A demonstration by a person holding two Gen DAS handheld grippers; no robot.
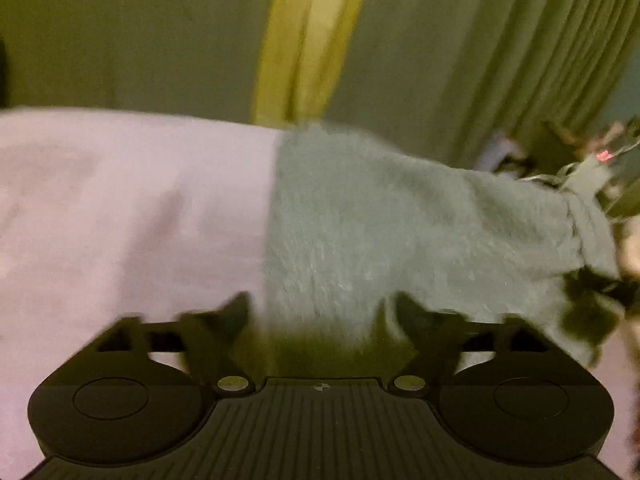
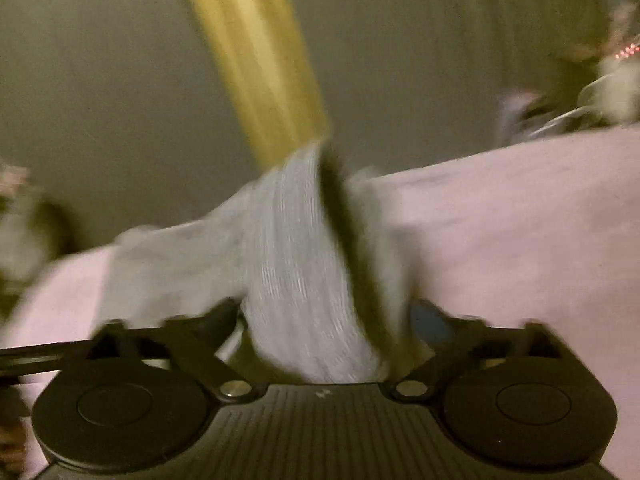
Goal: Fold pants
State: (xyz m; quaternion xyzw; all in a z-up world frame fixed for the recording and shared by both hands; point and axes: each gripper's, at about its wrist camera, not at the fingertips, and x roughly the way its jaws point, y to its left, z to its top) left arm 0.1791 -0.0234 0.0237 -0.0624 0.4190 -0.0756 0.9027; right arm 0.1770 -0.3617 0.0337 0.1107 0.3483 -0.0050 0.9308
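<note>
Both wrist views low, close over pink bed cover [image 1: 120, 208], facing curtained wall. Shared: grey pants [image 1: 380, 232], yellow curtain strip [image 2: 256, 60], clutter at right. Blurred.

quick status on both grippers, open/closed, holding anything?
Left gripper: fingers spread, grey pants lying between them; actual grip cannot be told.
Right gripper: fingers spread, bunched pants between them; blurred, grip cannot be told.

Grey fleecy pants [image 1: 380, 220] lie partly spread on the pink sheet, one bunched fold [image 2: 304, 272] raised.
</note>
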